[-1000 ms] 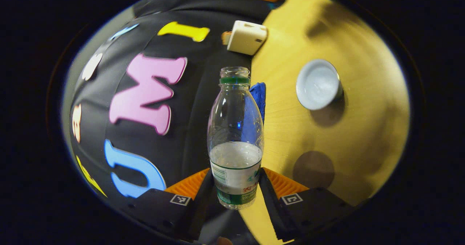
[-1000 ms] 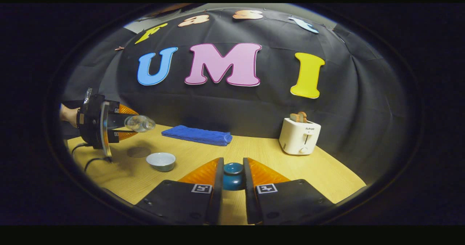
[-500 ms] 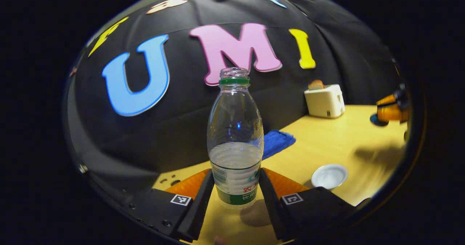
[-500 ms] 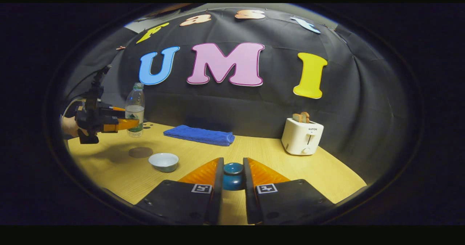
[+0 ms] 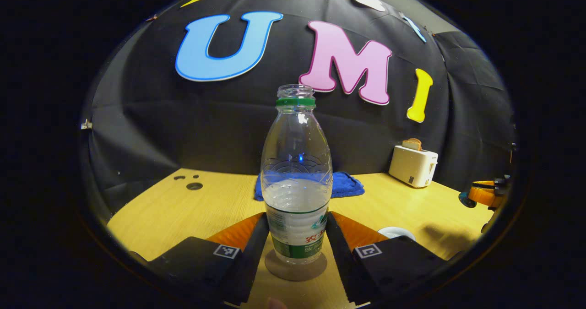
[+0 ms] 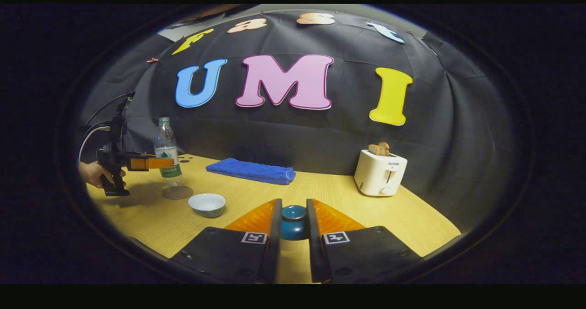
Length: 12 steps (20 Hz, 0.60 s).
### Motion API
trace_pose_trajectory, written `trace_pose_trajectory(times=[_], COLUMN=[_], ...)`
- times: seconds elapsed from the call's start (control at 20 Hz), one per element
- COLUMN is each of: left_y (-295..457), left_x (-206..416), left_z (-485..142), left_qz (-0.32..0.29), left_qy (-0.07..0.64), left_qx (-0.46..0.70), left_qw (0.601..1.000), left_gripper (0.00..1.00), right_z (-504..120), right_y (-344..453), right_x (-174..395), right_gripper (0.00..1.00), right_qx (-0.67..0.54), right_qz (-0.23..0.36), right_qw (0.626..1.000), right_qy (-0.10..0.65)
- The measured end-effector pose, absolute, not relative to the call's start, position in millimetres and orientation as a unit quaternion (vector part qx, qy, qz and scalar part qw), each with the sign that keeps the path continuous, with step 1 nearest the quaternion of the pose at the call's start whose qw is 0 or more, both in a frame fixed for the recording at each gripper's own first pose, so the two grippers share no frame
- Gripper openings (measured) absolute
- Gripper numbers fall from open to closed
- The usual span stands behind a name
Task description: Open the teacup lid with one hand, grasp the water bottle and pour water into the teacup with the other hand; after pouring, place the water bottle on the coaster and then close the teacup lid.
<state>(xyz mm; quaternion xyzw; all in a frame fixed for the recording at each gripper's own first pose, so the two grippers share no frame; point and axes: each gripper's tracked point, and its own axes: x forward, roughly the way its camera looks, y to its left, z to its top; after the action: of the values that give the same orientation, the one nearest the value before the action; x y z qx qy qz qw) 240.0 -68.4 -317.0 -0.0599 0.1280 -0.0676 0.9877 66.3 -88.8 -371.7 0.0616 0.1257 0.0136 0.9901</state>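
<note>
Both fingers of left hand-held gripper [image 5: 296,235] clamping water bottle [image 5: 296,181]

The left gripper view looks low and level across the worktop [image 5: 192,208] toward the back wall. The right gripper view faces that wall from farther right; both share the toaster [image 5: 413,165] and blue towel [image 6: 249,170].

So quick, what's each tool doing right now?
Left tool: closed on the water bottle, over the coaster.
Right tool: closed on the teacup lid.

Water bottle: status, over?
Left tool shut on water bottle, upright over coaster. Right tool shut on teacup lid. Teacup open. Nothing obstructing.
</note>
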Motion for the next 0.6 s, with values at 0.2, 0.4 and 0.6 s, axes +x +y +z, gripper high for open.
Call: trace_pose_trajectory(times=[0.2, 0.4, 0.6], left_y=[-65.0, -68.0, -71.1], left_x=[238.6, 238.4, 239.0], left_z=[-335.1, -337.8, -340.4], left_qz=[-0.061, -0.072, -0.074], left_qy=[0.146, 0.14, 0.143], left_qx=[-0.057, -0.044, -0.041], left_qw=[0.986, 0.986, 0.986], left_gripper=[0.77, 0.78, 0.88], right_z=[-373.6, -374.0, -373.7], right_y=[-87.1, -85.8, -83.6], right_x=[64.5, 64.1, 63.7], right_gripper=[0.34, 0.3, 0.26], right_qx=[0.065, 0.064, 0.067], right_qz=[0.013, 0.012, 0.011], right_qw=[0.99, 0.99, 0.99], right_qy=[0.127, 0.126, 0.126])
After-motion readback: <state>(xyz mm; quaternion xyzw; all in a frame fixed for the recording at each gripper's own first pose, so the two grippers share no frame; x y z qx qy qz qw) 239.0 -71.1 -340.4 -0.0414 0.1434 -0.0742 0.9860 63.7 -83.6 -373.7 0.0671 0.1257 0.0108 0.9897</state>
